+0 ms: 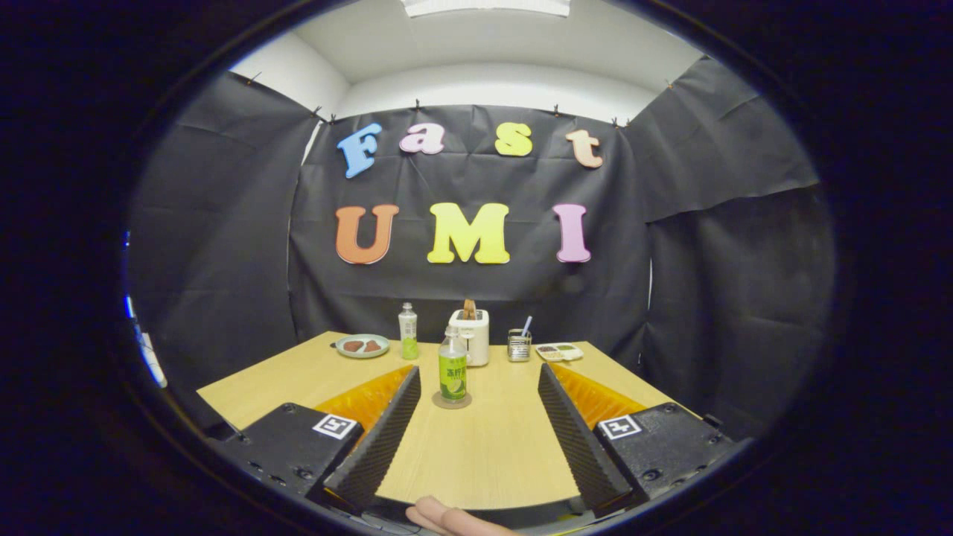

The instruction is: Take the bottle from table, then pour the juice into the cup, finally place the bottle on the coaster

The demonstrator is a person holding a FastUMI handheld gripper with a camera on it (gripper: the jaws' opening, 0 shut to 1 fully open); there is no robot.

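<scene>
Far side of the desk (491,454): we see a toaster (471,336), a plate (362,345), a metal cup holder (519,345) and a small tray (559,351).

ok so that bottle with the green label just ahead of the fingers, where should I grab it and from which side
Grip the labelled body of the bottle, coming straight ahead and level. It stands upright on a coaster, apart from the toaster behind it. The gripper is open, its fingers wider than the bottle, which stands nearer the left one, so shift slightly left first.

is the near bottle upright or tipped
Upright: the bottle stands cap-up on the coaster, just ahead of the open claw.
</scene>
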